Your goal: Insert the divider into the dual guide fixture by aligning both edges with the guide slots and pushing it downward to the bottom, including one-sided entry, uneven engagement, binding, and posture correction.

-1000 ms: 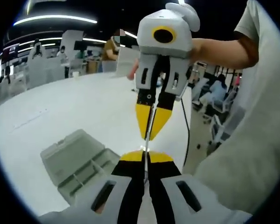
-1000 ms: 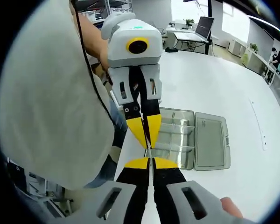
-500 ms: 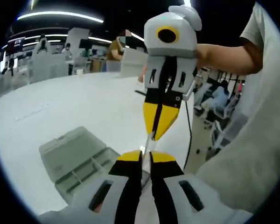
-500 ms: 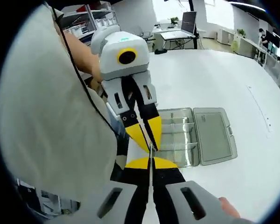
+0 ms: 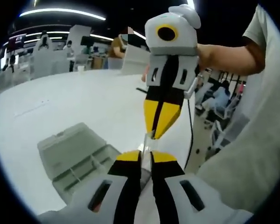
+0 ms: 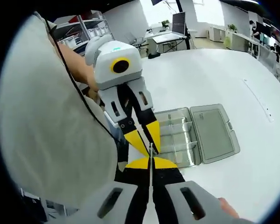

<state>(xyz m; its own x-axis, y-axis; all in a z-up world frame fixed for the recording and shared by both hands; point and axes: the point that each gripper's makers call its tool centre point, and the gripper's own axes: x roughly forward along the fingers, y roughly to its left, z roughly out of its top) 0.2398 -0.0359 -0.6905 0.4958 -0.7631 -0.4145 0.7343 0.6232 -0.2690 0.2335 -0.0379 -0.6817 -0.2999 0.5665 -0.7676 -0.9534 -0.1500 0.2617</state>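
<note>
The divider [image 6: 150, 151] is a thin clear plate, seen edge-on as a pale sliver [image 5: 144, 143] between the two grippers. My right gripper [image 6: 150, 161] is shut on it, and its yellow tips [image 5: 155, 134] point down at me in the left gripper view. My left gripper [image 5: 145, 157] stands open, its fingers spread in a narrow V around the divider's edge [image 6: 146, 142]. Below on the table lies the guide fixture [image 6: 177, 137], a clear compartment box with its lid [image 6: 213, 133] folded open, also visible at lower left [image 5: 81, 161].
The white table [image 6: 210, 79] stretches away beyond the box, and its near edge [image 5: 189, 154] runs beside the person's pale shirt [image 6: 51, 121]. A bare forearm [image 5: 224, 49] holds the right gripper. Desks, chairs and people stand in the background.
My left gripper's jaws have parted from the divider, which stays in the right gripper. Both grippers have lifted slightly and the box looks a little further off.
</note>
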